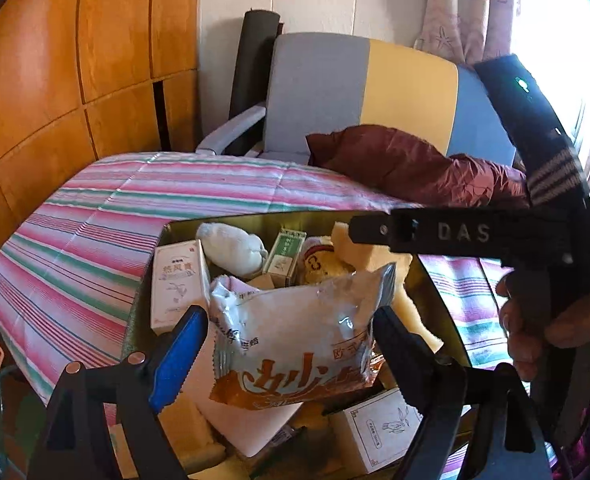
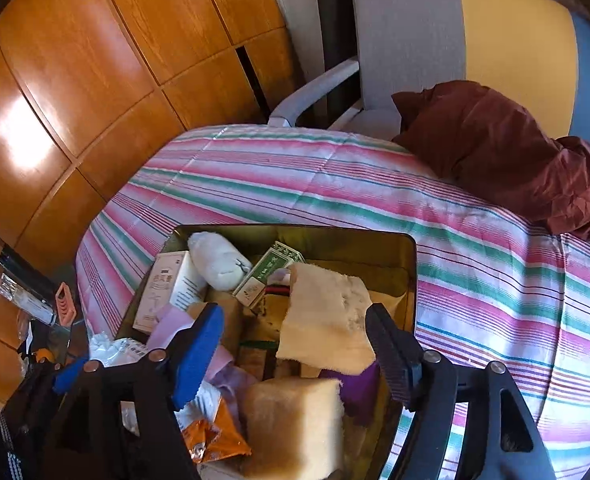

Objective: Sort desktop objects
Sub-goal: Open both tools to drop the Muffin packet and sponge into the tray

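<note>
L wrist view, near: left gripper [image 1: 283,336] jaws wide, blue pad at lower left, black pad at lower right; snack packet [image 1: 295,344] sits between them, white w/ orange print. Pads look at its edges, can't tell if they press.

R wrist view, near: right gripper [image 2: 295,344] jaws apart, nothing clamped; cream sponge piece [image 2: 327,320] lies between pads, not gripped.

Mid: gold tin box [image 2: 411,280] centre frame, packed w/ white carton [image 2: 163,288], white soft toy [image 2: 219,260], green carton [image 2: 267,276].

Far: striped cloth [image 2: 335,184] under the box, maroon cushion [image 2: 495,148] upper right, chair [image 2: 415,36] at top.
</note>
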